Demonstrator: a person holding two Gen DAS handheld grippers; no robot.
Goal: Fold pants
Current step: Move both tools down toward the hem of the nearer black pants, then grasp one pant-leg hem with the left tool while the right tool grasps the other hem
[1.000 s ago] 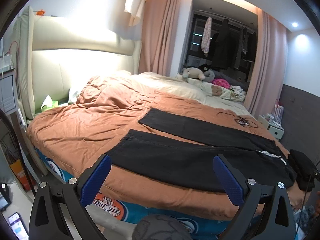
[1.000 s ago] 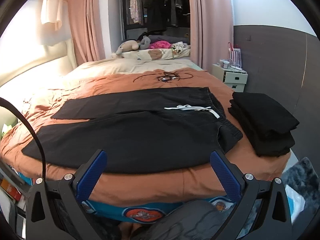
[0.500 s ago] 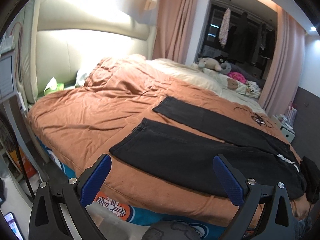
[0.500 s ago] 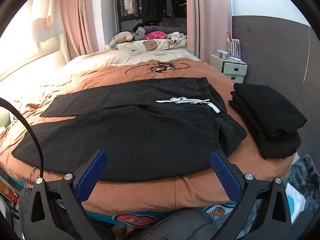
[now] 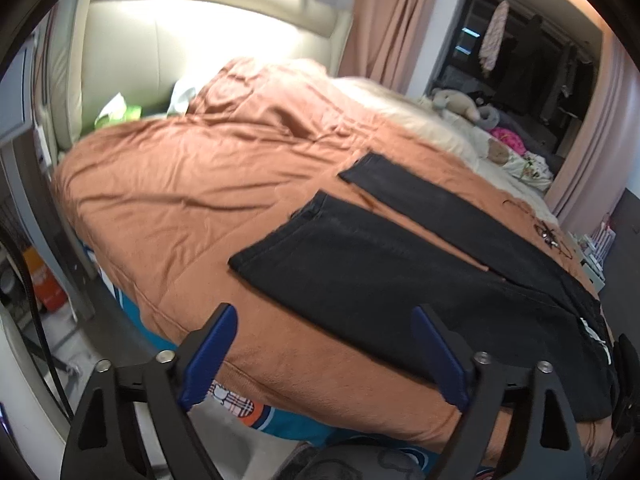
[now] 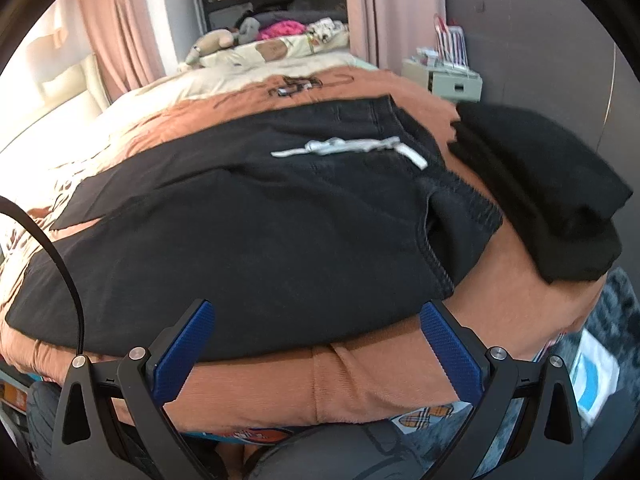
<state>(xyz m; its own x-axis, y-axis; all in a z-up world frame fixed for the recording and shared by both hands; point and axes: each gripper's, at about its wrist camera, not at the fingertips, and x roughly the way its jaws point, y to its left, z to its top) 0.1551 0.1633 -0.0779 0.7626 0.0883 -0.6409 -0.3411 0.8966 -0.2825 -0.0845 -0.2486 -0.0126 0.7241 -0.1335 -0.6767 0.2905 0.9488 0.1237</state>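
Your left gripper (image 5: 326,354) hangs over the near edge of the bed (image 5: 168,184), its blue-padded fingers (image 5: 208,354) wide apart but closing, with nothing between them but the orange duvet below. Your right gripper (image 6: 318,350) sits over the same edge farther along, its fingers (image 6: 182,350) spread wide and empty as well.

The black pants (image 6: 248,232) lie flat on the orange duvet. From your left view the two legs run away from you, the nearer leg's hem (image 5: 280,236) close to the bed's edge and the farther leg lying apart from it with a strip of duvet between. From your right view the waistband (image 6: 460,216) is at the right, with a white drawstring (image 6: 348,148) lying loose across the upper front. Neither gripper touches the cloth.

Just right of the waistband, a stack of folded black garments (image 6: 548,196) rests on the corner of the bed, near the pants.

As for things that hold other things: a small pale bedside cabinet (image 6: 452,82) stands by the grey wall with its drawer closed and a clutter of small items on top, too blurred to name. At the far end of the bed, stuffed toys (image 6: 216,42) and a pink bundle lie piled together.
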